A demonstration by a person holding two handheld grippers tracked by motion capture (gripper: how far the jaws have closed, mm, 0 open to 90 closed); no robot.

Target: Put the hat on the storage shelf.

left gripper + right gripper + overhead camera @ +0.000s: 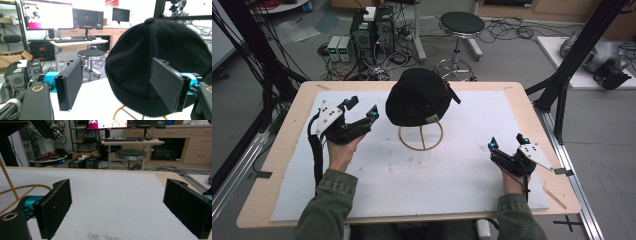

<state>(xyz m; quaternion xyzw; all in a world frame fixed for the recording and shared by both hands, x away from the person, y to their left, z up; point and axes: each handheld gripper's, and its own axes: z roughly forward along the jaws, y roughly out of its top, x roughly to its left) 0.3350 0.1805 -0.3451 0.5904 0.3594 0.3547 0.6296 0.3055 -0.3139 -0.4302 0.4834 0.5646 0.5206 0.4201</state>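
Observation:
A black cap [418, 97] sits on a thin gold wire stand [421, 137] at the middle back of the table. My left gripper [360, 107] hovers just left of the cap, jaws open and apart from it. In the left gripper view the cap [160, 60] looms close ahead, and the two black pads [71, 81] stand wide with nothing pressed between them. My right gripper [507, 141] rests near the table's right front, open, pointing across the bare mat. In the right gripper view a part of the gold stand [15, 190] shows at the left.
A white mat [452, 170] covers the wooden table [287, 145]. Behind the table stand a black stool [460, 27], computer boxes [372, 30] and loose cables. A black frame post [579, 45] rises at the right.

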